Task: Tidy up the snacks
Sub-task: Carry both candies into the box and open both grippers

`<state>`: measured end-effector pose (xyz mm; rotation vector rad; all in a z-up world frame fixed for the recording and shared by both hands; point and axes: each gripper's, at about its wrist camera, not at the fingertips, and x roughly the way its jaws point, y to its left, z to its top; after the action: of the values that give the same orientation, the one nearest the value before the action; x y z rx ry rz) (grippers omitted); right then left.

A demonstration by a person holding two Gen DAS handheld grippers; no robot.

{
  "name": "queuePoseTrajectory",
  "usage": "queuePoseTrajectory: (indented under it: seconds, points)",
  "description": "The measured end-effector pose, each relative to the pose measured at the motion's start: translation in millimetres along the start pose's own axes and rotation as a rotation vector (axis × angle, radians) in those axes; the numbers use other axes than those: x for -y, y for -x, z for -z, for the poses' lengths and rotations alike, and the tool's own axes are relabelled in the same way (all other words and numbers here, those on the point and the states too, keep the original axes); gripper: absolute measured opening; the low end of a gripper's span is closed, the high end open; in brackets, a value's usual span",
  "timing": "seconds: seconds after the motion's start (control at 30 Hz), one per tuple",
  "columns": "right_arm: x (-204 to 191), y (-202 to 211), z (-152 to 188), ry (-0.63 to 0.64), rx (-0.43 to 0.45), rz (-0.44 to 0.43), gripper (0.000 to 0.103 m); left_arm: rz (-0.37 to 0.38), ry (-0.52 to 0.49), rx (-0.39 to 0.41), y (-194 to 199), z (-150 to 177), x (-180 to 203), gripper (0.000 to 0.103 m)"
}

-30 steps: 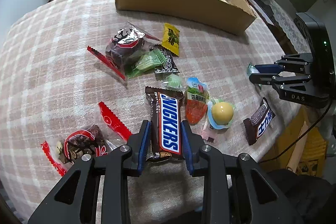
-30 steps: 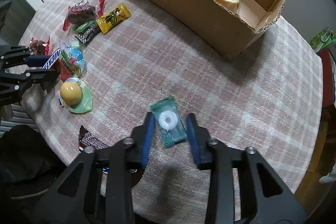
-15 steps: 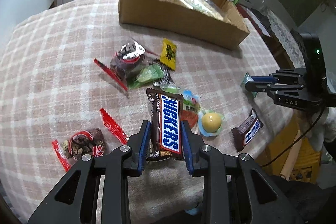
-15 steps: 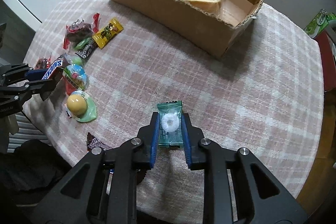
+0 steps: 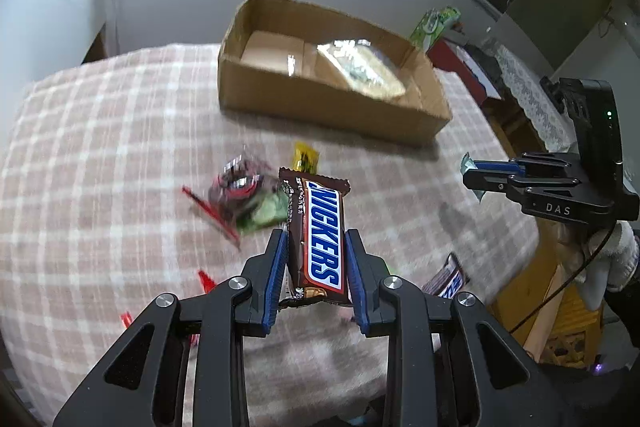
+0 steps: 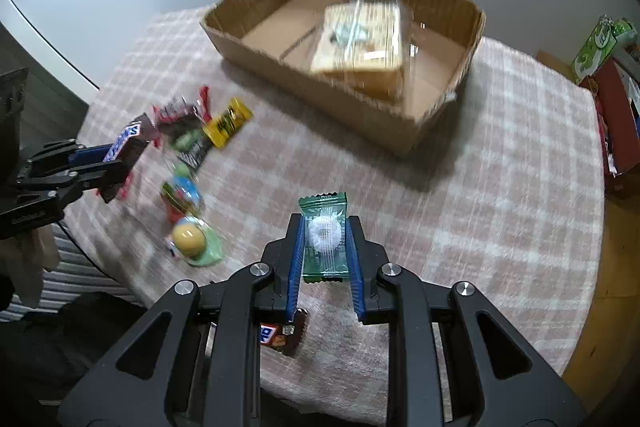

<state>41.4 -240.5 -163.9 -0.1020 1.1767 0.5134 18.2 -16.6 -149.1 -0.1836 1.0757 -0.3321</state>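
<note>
Left wrist view: left gripper (image 5: 316,247), blue-padded fingers clamped on both long edges of a glossy brown Snickers bar (image 5: 318,235), held above the bench (image 5: 100,155) with its fuzzy pink-white plaid cloth. Far: open corrugated cardboard box (image 5: 320,103), rectangular, with a clear-wrapped packet inside. Right: right gripper (image 5: 472,173) pinching a green wrapper. Right wrist view: right gripper's fingers squeeze a flat green mint packet (image 6: 324,239), white ring candy showing through, off the cloth. Left: blurred crinkly snack pile (image 6: 192,135), yellow ball candy (image 6: 188,237) on a pale green card.
</note>
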Motion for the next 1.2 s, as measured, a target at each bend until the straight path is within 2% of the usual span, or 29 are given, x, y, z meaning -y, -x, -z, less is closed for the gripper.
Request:
queuePoseTrajectory:
  seconds: [0.17, 0.53, 0.83, 1.2]
  points:
    - [-2, 12, -24, -0.012, 0.051, -0.016, 0.021, 0.003, -0.006, 0.028, 2, -20, 0, 0.027]
    - [17, 27, -83, -0.026, 0.148, 0.031, 0.021, -0.019, -0.045, 0.088, -7, -78, -1, 0.027]
    - [36, 8, -115, -0.041, 0.145, 0.062, 0.021, -0.020, -0.060, 0.093, -34, -117, 3, 0.027]
    - [55, -26, -134, -0.079, 0.101, 0.084, 0.021, -0.029, -0.042, 0.054, -67, -139, 1, 0.027]
